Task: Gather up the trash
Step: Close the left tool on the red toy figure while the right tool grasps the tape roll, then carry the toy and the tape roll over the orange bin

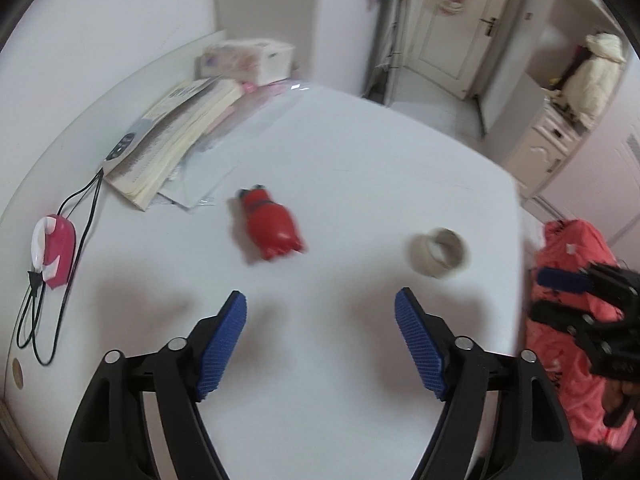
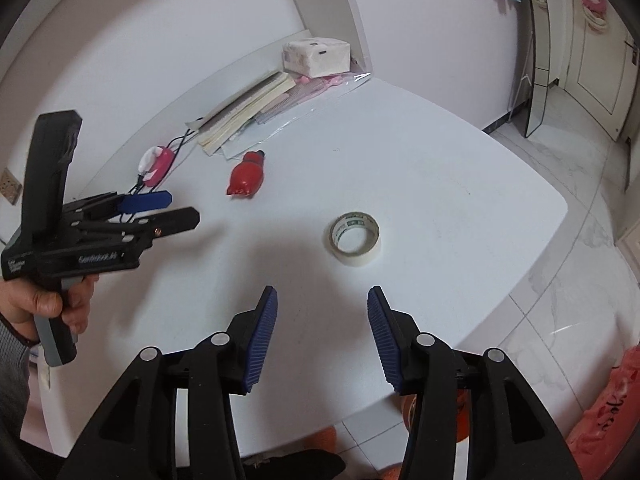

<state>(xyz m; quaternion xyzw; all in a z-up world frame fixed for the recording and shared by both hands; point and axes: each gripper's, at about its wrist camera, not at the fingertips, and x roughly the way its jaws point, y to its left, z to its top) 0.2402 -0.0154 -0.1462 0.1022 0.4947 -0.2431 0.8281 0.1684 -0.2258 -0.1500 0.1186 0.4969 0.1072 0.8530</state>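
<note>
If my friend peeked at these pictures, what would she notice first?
Probably the crushed red plastic bottle lying on its side in the middle of the white table, because it is so bright. Next, the cream-coloured roll of tape resting flat nearer the table's front edge, just ahead of the open right gripper. She might also spot the pink and white gadget with black cords by the wall.

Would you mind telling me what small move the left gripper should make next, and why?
Probably ease the left gripper forward toward the crushed red bottle: it lies on its side on the white table, ahead of the open jaws and slightly left, untouched, and looks like the nearest trash.
</note>
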